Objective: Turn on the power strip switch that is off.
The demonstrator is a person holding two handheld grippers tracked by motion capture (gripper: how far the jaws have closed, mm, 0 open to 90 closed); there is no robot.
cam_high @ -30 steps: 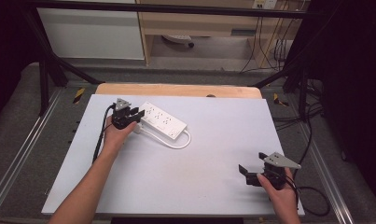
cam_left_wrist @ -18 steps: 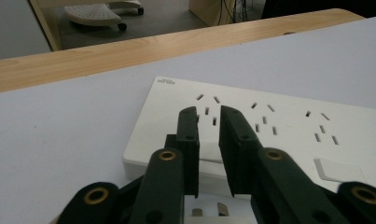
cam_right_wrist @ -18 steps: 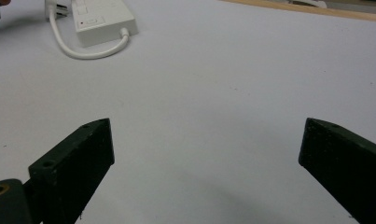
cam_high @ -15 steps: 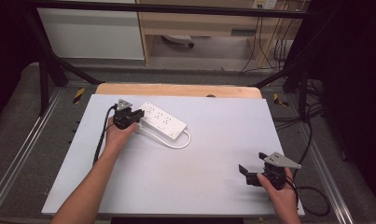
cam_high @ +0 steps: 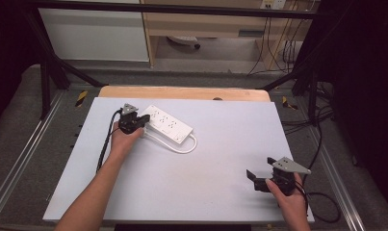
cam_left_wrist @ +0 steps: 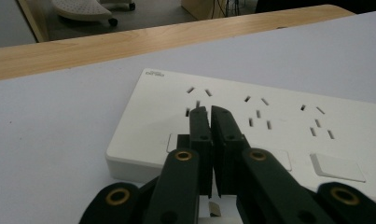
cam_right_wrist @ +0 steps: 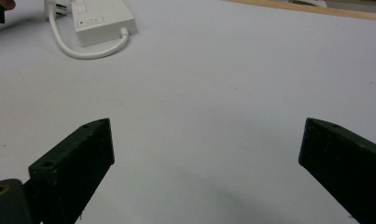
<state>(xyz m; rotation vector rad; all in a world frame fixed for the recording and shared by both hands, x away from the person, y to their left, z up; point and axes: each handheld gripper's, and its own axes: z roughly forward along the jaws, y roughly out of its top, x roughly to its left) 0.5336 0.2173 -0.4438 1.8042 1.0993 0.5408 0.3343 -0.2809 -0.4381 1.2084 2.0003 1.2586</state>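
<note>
Pressing on the power strip [cam_left_wrist: 251,121], far-left on the desk [cam_high: 220,159], left gripper [cam_left_wrist: 210,116] jaws closed empty; strip could be shoved sideways. Right gripper [cam_right_wrist: 204,154] jaws wide, empty.

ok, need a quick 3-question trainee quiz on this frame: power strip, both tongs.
1. True or false: the left tongs stand wide open above the power strip.
2. Which tongs are open over bare table? A) left tongs B) right tongs C) both
3. Fill in: the strip's white cable loops on the table on the side ___ the person.

Key
1. False. Their jaws are closed together, tips over the strip's face near a rocker switch, with nothing between them.
2. B. They sit near the table's front right corner, far from the strip.
3. Nearer.
</note>
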